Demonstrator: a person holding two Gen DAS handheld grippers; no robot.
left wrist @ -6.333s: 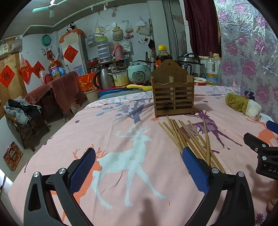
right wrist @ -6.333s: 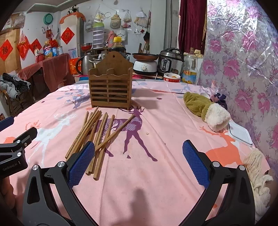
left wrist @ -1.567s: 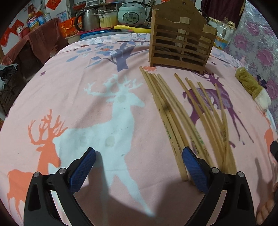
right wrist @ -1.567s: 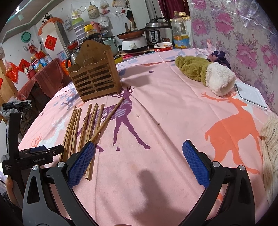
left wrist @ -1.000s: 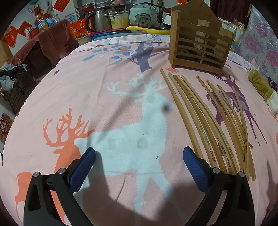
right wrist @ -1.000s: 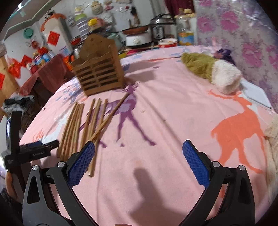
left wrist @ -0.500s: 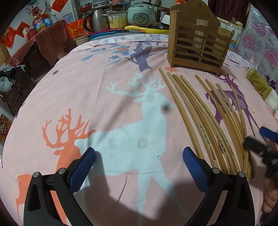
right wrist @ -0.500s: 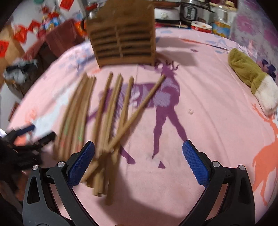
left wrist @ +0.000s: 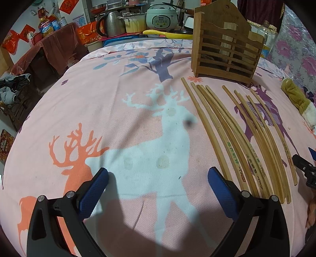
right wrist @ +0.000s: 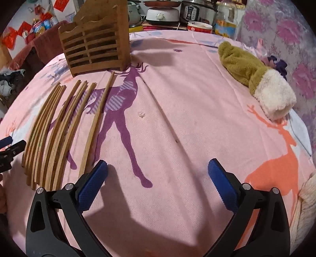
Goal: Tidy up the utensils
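Chopsticks: bare wooden sticks fanned out flat on the tablecloth, thin ends toward the far edge, thick ends toward me. In my right view they lie on the left half of the cloth. One stick lies slightly apart from the rest, on their right side, its far tip near the holder's foot.
Holder: slatted wooden box with a peaked back, upright just beyond the far tips of the sticks, toward the far edge; it looks divided into compartments. In my right view it stands at far left.
My left claw: spread wide, nothing between the blue pads, low over the white deer print; the right pad is just beside the thick ends of the nearest sticks, not touching as far as I can tell.
My right claw: spread wide too, nothing in it, over bare cloth right of the sticks; the left pad is just beside the lone stick's thick end.
Tablecloth: pink, with deer prints.
Sock: olive with a fluffy white cuff, at the right edge, well apart from the sticks.
Beyond the far edge: rice cooker, kettle.
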